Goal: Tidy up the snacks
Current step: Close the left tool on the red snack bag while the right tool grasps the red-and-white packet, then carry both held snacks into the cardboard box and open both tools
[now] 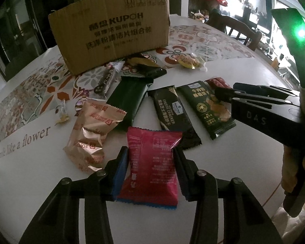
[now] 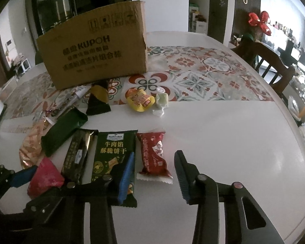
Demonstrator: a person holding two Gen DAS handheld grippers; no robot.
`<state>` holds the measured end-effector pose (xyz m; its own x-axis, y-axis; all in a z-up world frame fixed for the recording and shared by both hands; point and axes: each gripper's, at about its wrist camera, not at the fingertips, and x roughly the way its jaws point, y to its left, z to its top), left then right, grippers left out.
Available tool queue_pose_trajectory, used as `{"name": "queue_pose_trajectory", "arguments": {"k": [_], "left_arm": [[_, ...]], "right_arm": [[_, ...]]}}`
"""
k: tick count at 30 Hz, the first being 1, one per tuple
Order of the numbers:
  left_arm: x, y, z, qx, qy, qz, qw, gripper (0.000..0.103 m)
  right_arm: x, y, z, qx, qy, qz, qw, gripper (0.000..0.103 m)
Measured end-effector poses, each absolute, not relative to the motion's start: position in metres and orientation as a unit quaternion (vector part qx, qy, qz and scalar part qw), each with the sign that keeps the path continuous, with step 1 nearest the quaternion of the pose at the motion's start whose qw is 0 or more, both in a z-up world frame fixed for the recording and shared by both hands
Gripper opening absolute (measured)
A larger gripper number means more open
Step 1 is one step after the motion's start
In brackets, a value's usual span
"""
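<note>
The left gripper [image 1: 150, 163] is pinching a crimson foil snack packet [image 1: 151, 168] between its jaws, low over the white round table [image 2: 223, 134]. The right gripper [image 2: 154, 168] is hovering with jaws spread, straddling a red-and-white wrapped snack [image 2: 153, 155]. A dark green beef-biscuit packet [image 2: 114, 154] is lying just beside it. A brown corrugated cardboard box [image 2: 93, 50] is standing upright behind the row of snacks.

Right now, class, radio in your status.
Left tool shut on pink packet. Right tool open over red packet. Box ahead, packets between.
</note>
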<state>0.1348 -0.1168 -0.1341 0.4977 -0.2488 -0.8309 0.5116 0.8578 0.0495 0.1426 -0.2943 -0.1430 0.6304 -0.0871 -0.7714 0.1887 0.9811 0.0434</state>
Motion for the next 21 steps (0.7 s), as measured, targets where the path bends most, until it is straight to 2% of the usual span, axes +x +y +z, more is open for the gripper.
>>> {"name": "queue_pose_trajectory", "arguments": {"k": [3,9,11,21], "left_arm": [[0.136,-0.117,-0.134,0.146,0.449,-0.225,0.852,0.042],[0.136,-0.117,-0.133,0.14,0.451,-0.226,0.852,0.04],[0.135,-0.117,-0.131,0.14,0.446,-0.226,0.854,0.039],[0.124,-0.12,-0.109,0.148,0.401,-0.226,0.876,0.038]], "right_arm": [[0.144,-0.295,-0.145,0.054,0.426,-0.079,0.9,0.032],[0.141,-0.297,-0.146,0.058,0.427,-0.075,0.899,0.029],[0.138,-0.297,-0.144,0.058,0.424,-0.074,0.901,0.024],[0.117,-0.294,-0.135,0.071,0.407,-0.058,0.909,0.023]]}}
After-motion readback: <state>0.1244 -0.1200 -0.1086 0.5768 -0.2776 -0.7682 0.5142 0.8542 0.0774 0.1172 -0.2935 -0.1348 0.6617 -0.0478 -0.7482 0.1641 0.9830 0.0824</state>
